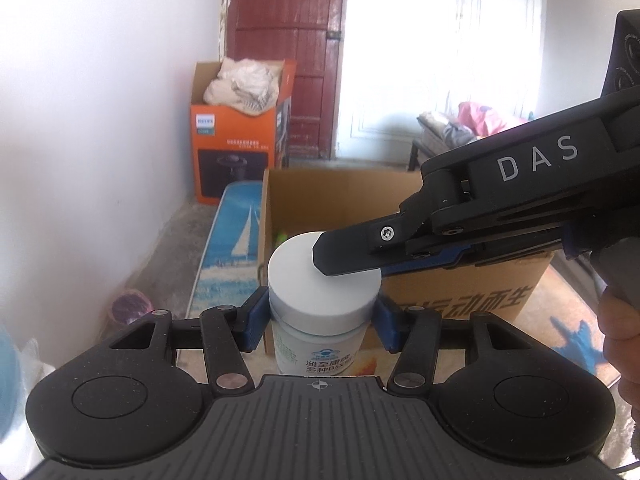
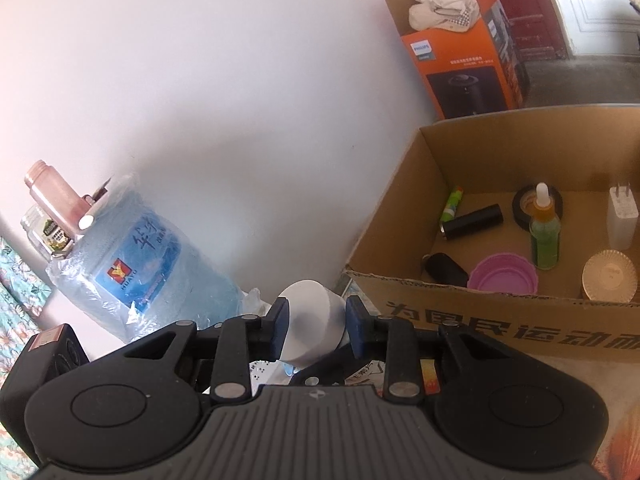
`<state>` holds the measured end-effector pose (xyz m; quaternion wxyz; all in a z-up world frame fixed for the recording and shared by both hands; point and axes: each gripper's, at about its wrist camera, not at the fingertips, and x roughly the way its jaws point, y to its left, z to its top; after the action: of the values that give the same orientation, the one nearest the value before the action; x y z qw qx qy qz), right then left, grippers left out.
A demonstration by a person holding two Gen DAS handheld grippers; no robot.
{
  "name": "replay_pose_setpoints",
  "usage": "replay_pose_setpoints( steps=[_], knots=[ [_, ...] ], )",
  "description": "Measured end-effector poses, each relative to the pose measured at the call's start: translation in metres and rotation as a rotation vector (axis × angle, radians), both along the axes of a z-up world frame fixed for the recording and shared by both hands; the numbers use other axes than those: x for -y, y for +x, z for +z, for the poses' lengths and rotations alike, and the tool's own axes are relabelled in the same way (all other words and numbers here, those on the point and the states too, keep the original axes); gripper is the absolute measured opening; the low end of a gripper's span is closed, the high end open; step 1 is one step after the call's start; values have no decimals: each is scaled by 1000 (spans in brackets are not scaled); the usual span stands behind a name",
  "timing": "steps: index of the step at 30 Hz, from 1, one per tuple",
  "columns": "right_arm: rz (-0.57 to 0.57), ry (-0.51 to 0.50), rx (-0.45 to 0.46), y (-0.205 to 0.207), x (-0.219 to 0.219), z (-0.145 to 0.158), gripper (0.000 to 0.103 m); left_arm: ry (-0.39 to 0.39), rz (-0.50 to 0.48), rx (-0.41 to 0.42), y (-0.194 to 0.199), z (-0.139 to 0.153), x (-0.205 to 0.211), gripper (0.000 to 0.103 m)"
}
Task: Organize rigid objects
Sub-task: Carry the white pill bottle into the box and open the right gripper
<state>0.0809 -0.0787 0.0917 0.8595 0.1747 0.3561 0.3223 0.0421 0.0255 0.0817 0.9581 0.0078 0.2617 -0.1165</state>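
Before cardboard box (image 1: 460, 300) — white-capped jar (image 1: 320, 304), printed label, upright.

Matte black left gripper (image 1: 322, 322) — blue pads, silver rivets, ribbed grey base, right gripper (image 1: 320, 254) lettered "DAS"

**Jar held before an open box**

The white-lidded plastic jar (image 1: 320, 304) sits between the left gripper (image 1: 320, 318) pads, in front of the open brown cardboard box (image 2: 404, 216); the right gripper (image 2: 316, 326) clasps its lid from the right; inside the box lie a green dropper bottle (image 2: 545, 236), a purple plastic lid (image 2: 503, 274) and a black cylinder (image 2: 474, 222); behind stands an orange printed carton (image 1: 236, 136).
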Motion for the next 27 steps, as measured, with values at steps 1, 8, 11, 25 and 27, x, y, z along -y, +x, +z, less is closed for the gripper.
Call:
replay_pose_setpoints(
  steps=[1,8,11,25,27],
  knots=[
    [-1,5,16,-3,3,6,33,5,-4,17,-2,6,2,54],
    [-47,4,132,-16,33,51,33,40,-78,112,0,45,32,53],
    [-76,-1,155,-16,53,67,34,46,-128,134,13,57,52,53],
    [-250,-10,39,38,164,56,34,-31,-308,-54,105,36,151,53],
    [-261,-1,5,48,176,41,34,-27,-315,-97,113,25,160,53]
  ],
)
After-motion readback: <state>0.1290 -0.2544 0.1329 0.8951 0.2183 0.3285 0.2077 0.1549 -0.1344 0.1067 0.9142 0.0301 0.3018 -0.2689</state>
